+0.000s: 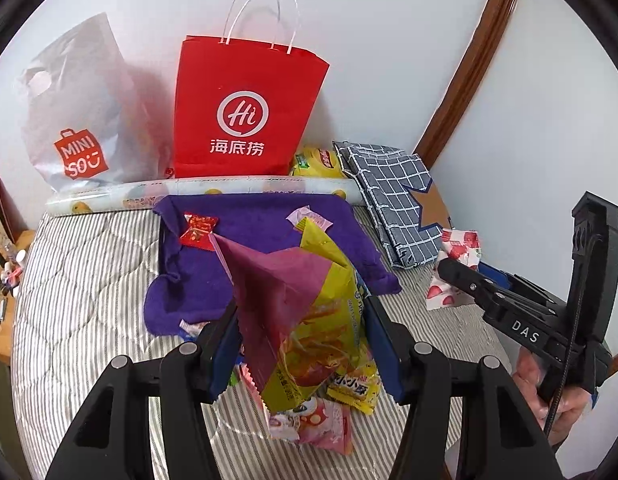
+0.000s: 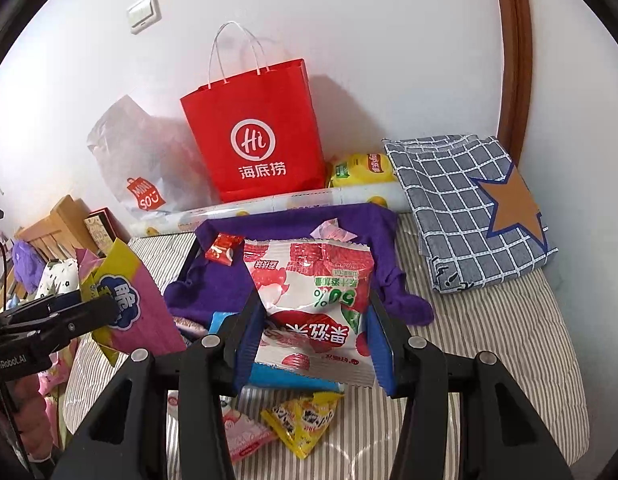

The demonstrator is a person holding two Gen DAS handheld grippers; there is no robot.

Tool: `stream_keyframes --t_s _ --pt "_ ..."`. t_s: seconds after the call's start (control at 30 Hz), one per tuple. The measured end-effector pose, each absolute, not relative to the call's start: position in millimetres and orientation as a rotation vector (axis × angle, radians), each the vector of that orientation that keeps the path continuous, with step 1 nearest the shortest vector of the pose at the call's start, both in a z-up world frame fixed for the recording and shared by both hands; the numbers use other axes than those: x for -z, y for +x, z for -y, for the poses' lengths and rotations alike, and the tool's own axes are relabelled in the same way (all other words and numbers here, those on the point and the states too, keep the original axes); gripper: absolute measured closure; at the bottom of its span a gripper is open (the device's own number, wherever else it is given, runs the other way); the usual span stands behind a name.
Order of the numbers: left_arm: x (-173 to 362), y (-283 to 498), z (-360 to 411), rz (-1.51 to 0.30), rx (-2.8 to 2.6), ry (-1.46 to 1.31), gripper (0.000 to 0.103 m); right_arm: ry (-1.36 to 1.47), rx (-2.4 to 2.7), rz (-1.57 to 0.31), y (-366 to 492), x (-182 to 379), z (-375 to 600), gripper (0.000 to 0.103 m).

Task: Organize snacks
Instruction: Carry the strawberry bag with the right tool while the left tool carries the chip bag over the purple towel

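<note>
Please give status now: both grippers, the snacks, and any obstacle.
Left gripper shut on purple-yellow snack bag. Right gripper shut on strawberry packet. Red bag upright behind purple cloth; loose snacks below, nothing blocking.

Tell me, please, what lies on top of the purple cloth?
On the purple cloth lie a small red candy packet and a pale pink wrapper. The held snack bags cover its near part.
</note>
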State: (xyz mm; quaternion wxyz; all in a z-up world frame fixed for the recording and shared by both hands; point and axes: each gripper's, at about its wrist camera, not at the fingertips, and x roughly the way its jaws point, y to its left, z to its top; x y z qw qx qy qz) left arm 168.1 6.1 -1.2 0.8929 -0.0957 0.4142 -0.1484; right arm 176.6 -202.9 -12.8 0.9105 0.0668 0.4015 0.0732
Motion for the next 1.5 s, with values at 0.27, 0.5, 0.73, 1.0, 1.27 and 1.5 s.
stream_keyframes --t_s 0.27,0.5,0.73,1.0,1.27,1.5 --pt "2.4 191.5 0.2 -0.869 0.320 -0.190 0.047 0.133 -0.147 -0.828 197.9 16.7 201.6 0.055" --pt "8.7 211.9 2.2 -0.883 0.321 -0.189 0.047 0.116 -0.142 -0.839 216.5 25.2 197.7 0.055" --pt "17.4 228.4 -1.6 -0.900 0.323 -0.206 0.047 0.111 -0.129 -0.852 234.2 34.6 196.8 0.055" --pt "25.0 247.8 -6.2 -0.908 0.319 -0.208 0.047 0.114 -0.134 -0.865 253.3 44.5 193.5 0.055" --pt "38.2 274.6 -14.7 -0.936 0.296 -0.189 0.047 0.091 -0.135 -0.867 281.0 53.4 188.1 0.055" --pt "53.1 299.9 -26.2 -0.961 0.269 -0.186 0.047 0.090 -0.133 -0.888 306.2 70.1 185.9 0.055"
